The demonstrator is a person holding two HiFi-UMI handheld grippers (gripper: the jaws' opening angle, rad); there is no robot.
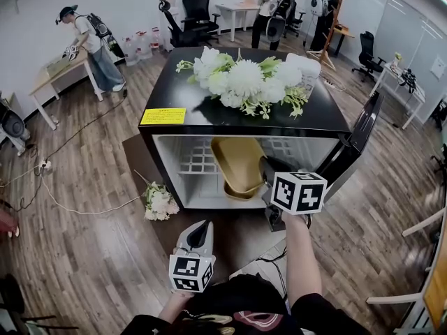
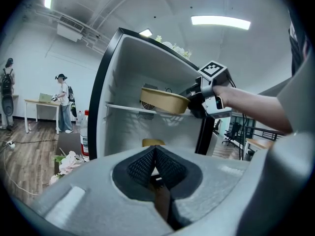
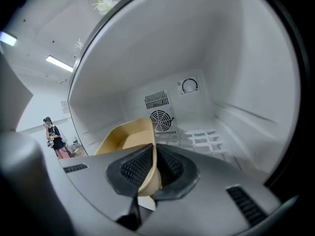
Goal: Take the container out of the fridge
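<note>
Left gripper (image 2: 155, 154) being held low, short of fridge (image 1: 167, 93), jaws pressed together, nothing between them. Ahead and to its right, right gripper (image 3: 150, 163) being held at fridge mouth, jaws being clamped narrow on rim of tan container (image 3: 123, 134). Container being held tilted just beyond jaws, inside compartment over wire shelf (image 1: 192, 160). Past container, fan grille (image 3: 161, 119) on back wall. Flowers (image 1: 244, 79) lying on fridge top above.

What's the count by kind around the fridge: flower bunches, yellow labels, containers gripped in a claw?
Flower bunches: 2, one on the fridge, one on the floor
Yellow label: 1
Tan container, pinched in the right claw: 1
Total: 4
</note>
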